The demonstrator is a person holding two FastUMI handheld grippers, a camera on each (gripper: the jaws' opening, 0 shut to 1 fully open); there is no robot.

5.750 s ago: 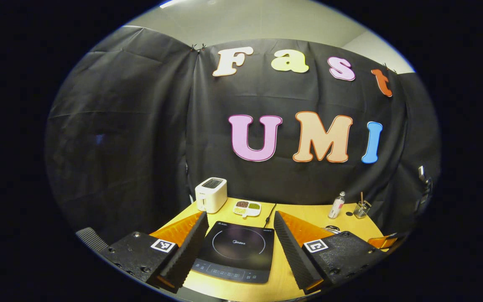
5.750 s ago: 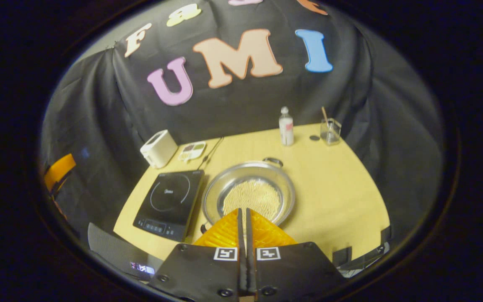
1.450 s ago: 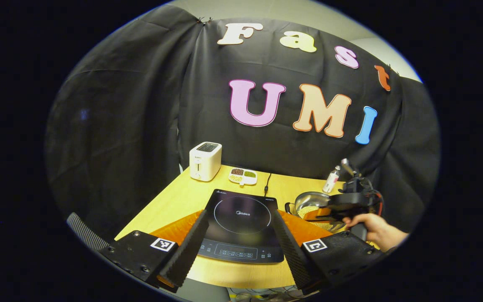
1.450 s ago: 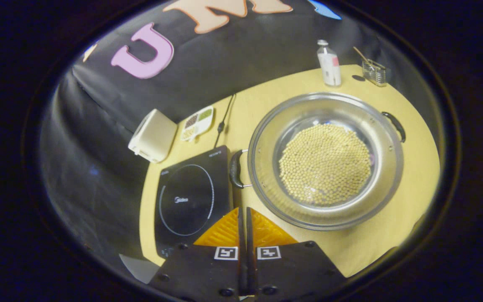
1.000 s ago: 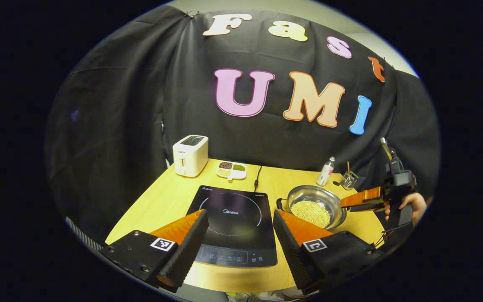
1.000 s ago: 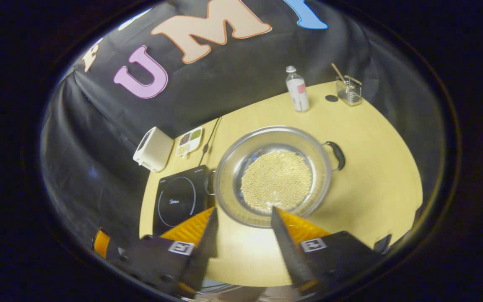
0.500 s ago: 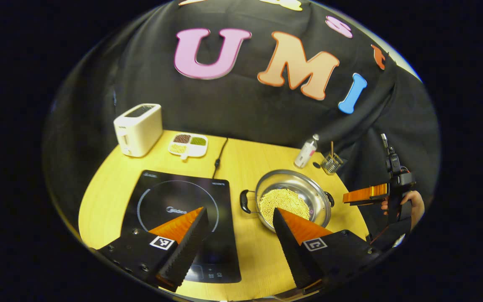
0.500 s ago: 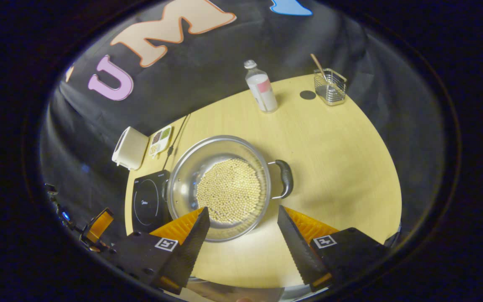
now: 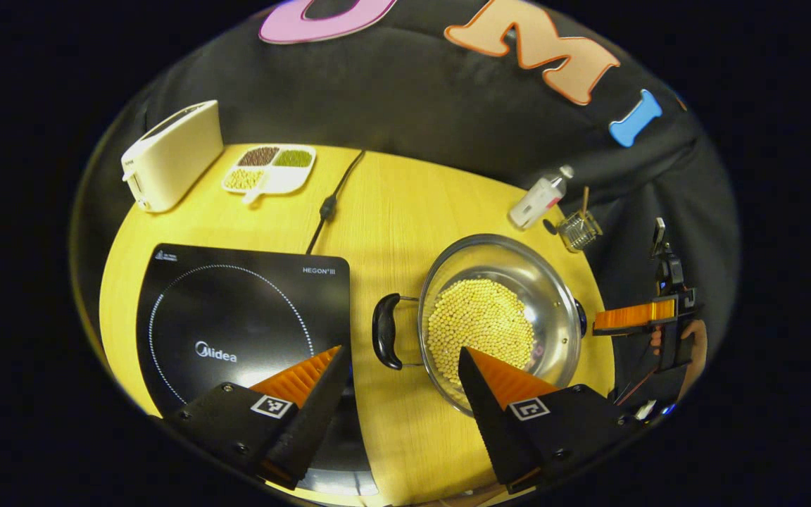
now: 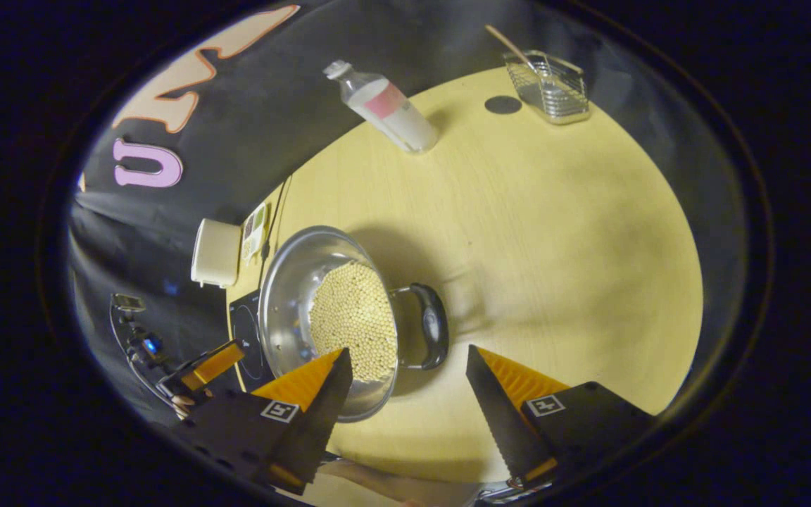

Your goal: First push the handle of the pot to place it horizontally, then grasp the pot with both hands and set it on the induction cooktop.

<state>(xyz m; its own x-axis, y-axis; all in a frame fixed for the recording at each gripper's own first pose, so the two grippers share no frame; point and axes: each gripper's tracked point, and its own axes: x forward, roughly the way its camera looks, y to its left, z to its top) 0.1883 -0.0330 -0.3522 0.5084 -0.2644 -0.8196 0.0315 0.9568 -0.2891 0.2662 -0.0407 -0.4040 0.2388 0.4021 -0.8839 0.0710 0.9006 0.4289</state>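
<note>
A steel pot (image 9: 518, 260) full of pale beans stands on the wooden table (image 9: 391, 211), right of the black induction cooktop (image 9: 236, 310). Its two black handles point left and right. My left gripper (image 9: 400, 352) is open, and the pot's left handle (image 9: 384, 341) lies just beyond the gap between its fingers. In the right gripper view, the pot (image 10: 293, 282) sits at the left, with its right handle (image 10: 434, 324) just ahead of my open right gripper (image 10: 408, 353). Neither gripper touches a handle. The right gripper (image 9: 634, 317) shows past the pot's far side, held by a hand.
A white toaster (image 9: 170, 155) and a divided tray of grains (image 9: 268, 169) stand at the back left, with the cooktop's cord (image 9: 328, 204) beside them. A small bottle (image 10: 384, 105) and a wire holder with a stick (image 10: 550, 81) stand at the back right.
The pot has turned so its handles now point sideways. The right gripper went from shut to open. Both grippers have dropped lower and closer, each toward one handle.
</note>
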